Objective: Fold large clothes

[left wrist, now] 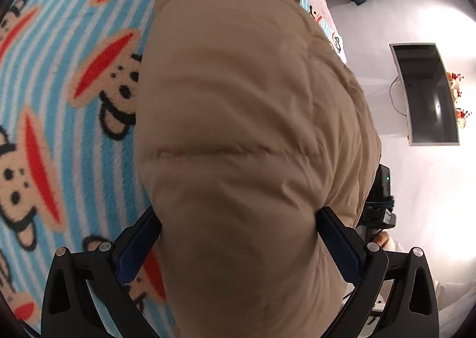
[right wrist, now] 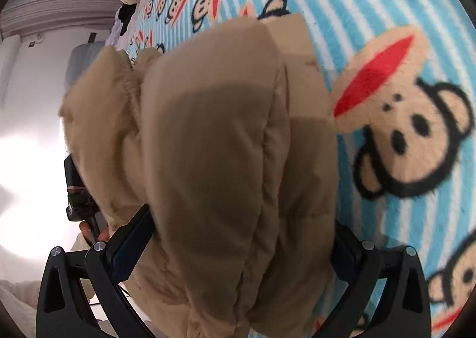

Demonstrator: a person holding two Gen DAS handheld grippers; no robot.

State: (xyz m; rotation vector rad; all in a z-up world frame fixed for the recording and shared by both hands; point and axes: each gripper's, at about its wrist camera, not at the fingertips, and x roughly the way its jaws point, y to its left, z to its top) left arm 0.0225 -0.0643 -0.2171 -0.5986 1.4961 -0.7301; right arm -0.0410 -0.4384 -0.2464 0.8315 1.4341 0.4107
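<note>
Both tongs clamp thick folds of the tan puffer jacket (left wrist: 238,118): your left gripper (left wrist: 238,237) and your right gripper (right wrist: 241,243) each pinch padding between their fingers. It hangs over the monkey-print blanket (left wrist: 68,94), which fills the left view's 9 o'clock side. Expect it to be light, soft, springy and slippery; grip at stitched seams, not puffed panels.

A bed covered by a blue-and-white striped fleece blanket (left wrist: 74,136) printed with monkey faces; a tan puffer jacket (left wrist: 238,130) lies along its edge.
</note>
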